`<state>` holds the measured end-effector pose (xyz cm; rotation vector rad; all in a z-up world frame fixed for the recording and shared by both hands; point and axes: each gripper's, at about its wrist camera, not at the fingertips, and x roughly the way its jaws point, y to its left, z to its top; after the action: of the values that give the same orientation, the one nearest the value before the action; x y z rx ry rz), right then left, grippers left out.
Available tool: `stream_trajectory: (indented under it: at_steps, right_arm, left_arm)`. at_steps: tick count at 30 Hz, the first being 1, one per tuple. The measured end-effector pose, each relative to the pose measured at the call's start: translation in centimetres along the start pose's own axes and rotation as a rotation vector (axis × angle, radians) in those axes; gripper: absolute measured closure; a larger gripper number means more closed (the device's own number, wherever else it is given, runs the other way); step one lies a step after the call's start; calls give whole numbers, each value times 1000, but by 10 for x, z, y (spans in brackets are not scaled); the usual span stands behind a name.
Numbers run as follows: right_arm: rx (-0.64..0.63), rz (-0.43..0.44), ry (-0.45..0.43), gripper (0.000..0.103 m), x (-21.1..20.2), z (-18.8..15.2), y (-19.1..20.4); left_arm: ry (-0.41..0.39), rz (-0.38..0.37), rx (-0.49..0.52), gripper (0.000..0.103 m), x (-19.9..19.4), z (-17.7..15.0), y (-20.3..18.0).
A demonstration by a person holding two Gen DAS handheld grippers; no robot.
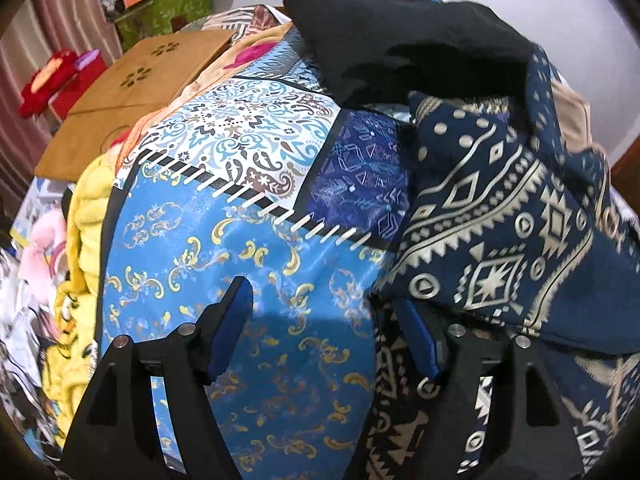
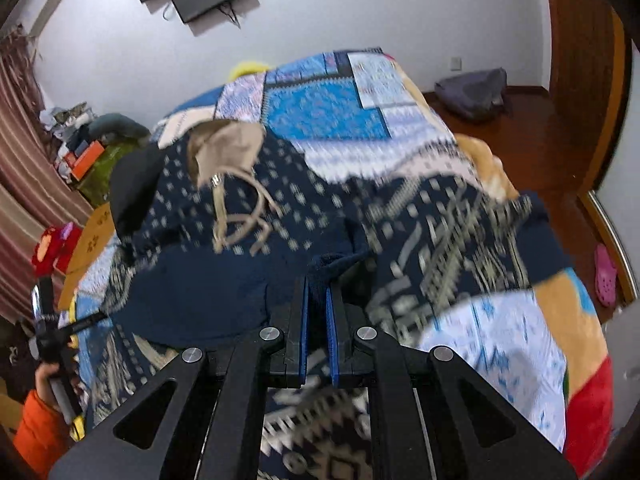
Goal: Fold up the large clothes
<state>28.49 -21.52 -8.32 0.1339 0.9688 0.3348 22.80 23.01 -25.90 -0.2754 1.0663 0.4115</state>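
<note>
Garment [image 2: 248, 216]: navy patterned hooded top, spread on the patchwork bedspread [image 1: 240, 240]; hood [image 2: 228, 148] is turned toward the far wall, long axis running away from the camera.
Left gripper [image 1: 328, 320]: jaws held apart over the bedspread, nothing clasped.
Right gripper [image 2: 316, 300]: jaws clamped on a navy fold of the garment.

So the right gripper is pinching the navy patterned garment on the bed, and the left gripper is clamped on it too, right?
Not quite. The right gripper is shut on the navy patterned garment, but the left gripper is open, its jaws apart over the blue bedspread with nothing pinched between them. The left wrist view shows this.
</note>
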Motion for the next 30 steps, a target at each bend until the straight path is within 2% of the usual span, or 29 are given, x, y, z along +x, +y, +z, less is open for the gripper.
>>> stream_trajectory:
  at_steps: [5,9,13,17,24,26,27,28,30]
  right_arm:
    - [20,-15,32,96,-2,-17,-12]
    - [14,-23,37,96,-5,-29,-14]
    - [-7,-28,27,96,-14,-34,-11]
    - [0,-46,-16,96,-28,-32,-11]
    - [59,-7,-47,95,-48,-9,-21]
    - [97,3,-51,92,-53,-1,-31]
    - [114,9,-49,84,-55,1,-36]
    - [140,14,-47,72,-56,4,-44]
    - [199,6,-58,58,-58,8,-61]
  left_arm:
    - [6,67,20,31,4,-9,8]
    - [14,68,30,31,2,-11,11]
    - [14,49,96,31,-8,-14,3]
    - [-42,28,159,31,-32,-17,-9]
    - [-148,-38,223,31,-77,0,-44]
    - [-173,-68,225,31,-86,5,-55]
    - [-185,-85,226,31,-92,8,-61]
    - [-194,-107,226,31,-96,11,-68]
    - [-200,-145,227,30,-101,16,-81]
